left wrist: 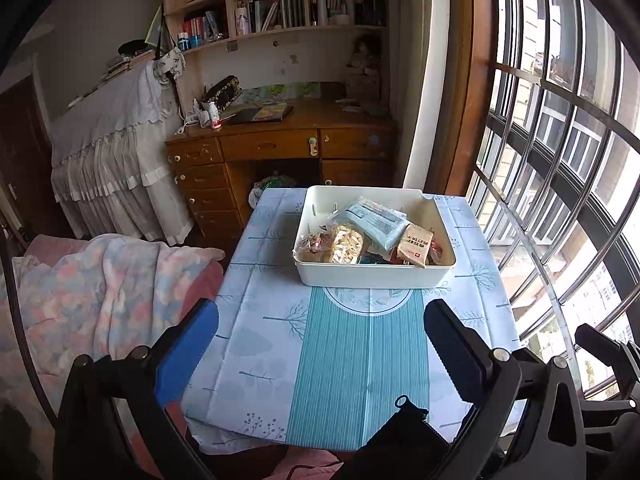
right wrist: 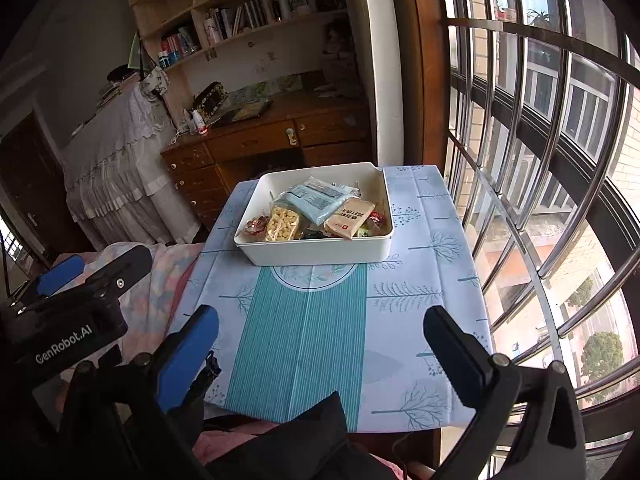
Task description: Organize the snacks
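Note:
A white bin (left wrist: 372, 278) (right wrist: 320, 254) stands at the far end of the small table. Inside lie a light blue packet (left wrist: 376, 220) (right wrist: 320, 200), a tan packet (left wrist: 416, 246) (right wrist: 350, 218), a clear bag of pale puffs (left wrist: 346, 244) (right wrist: 282, 224) and red-wrapped sweets (left wrist: 316, 242) (right wrist: 256, 224). My left gripper (left wrist: 322, 312) hangs open over the near half of the cloth, nothing between its fingers. My right gripper (right wrist: 322, 316) is open too, also empty and short of the bin. In the right wrist view the left gripper (right wrist: 92, 270) shows at the left edge.
The table carries a pale blue cloth (left wrist: 276, 340) (right wrist: 404, 300) with a teal stripe. A bed with a pastel blanket (left wrist: 100, 300) adjoins its left side. Window bars (left wrist: 560, 200) (right wrist: 540, 160) run along the right. A wooden desk (left wrist: 280, 144) stands behind.

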The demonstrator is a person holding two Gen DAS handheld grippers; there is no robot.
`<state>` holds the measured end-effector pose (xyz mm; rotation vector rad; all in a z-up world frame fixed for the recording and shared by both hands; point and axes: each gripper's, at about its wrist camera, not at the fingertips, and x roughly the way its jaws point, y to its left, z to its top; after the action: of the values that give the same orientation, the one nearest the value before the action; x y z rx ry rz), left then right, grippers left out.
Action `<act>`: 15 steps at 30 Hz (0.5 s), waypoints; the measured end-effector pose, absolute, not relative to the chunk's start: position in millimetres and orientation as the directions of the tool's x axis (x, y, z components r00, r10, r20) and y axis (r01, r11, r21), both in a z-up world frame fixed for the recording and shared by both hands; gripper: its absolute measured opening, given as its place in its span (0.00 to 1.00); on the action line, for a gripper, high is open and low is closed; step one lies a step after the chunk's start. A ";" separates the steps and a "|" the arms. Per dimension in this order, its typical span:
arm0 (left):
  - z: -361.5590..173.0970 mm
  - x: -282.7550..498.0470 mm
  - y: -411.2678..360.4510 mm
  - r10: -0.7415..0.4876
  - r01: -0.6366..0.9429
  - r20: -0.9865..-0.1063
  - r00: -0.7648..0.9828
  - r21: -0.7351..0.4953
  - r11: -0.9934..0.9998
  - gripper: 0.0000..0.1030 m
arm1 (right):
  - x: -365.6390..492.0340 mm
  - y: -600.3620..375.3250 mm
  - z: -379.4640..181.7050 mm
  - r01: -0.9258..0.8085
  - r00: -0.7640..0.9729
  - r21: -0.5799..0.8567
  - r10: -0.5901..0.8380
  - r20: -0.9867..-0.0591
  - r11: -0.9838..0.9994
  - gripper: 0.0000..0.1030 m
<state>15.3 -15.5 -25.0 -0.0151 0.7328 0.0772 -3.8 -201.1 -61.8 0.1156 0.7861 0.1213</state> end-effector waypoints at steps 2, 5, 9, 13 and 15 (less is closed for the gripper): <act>-27.8 19.0 -16.7 0.065 -0.076 -0.675 0.735 0.013 0.997 0.99 | 0.0 -202.7 -66.4 -0.061 0.688 0.159 0.157 -0.708 0.985 1.00; -30.4 21.9 -18.7 0.063 -0.072 -0.677 0.733 0.014 0.997 0.99 | 3.6 -205.0 -69.6 -0.051 0.680 0.161 0.152 -0.717 0.986 1.00; -33.6 25.0 -19.9 0.059 -0.070 -0.679 0.731 0.012 0.997 0.99 | 5.9 -205.9 -71.0 -0.046 0.681 0.152 0.142 -0.718 0.987 1.00; -33.7 25.4 -19.9 0.061 -0.072 -0.680 0.731 0.013 0.997 0.99 | 6.2 -206.1 -71.1 -0.047 0.680 0.153 0.144 -0.719 0.987 1.00; -35.1 26.3 -20.4 0.062 -0.072 -0.680 0.730 0.014 0.997 0.99 | 6.5 -206.8 -71.5 -0.049 0.679 0.155 0.147 -0.720 0.987 1.00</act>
<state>26.3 -20.4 -35.1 -0.0135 0.7484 0.0738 6.5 -206.8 -71.5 0.1270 0.8183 0.1101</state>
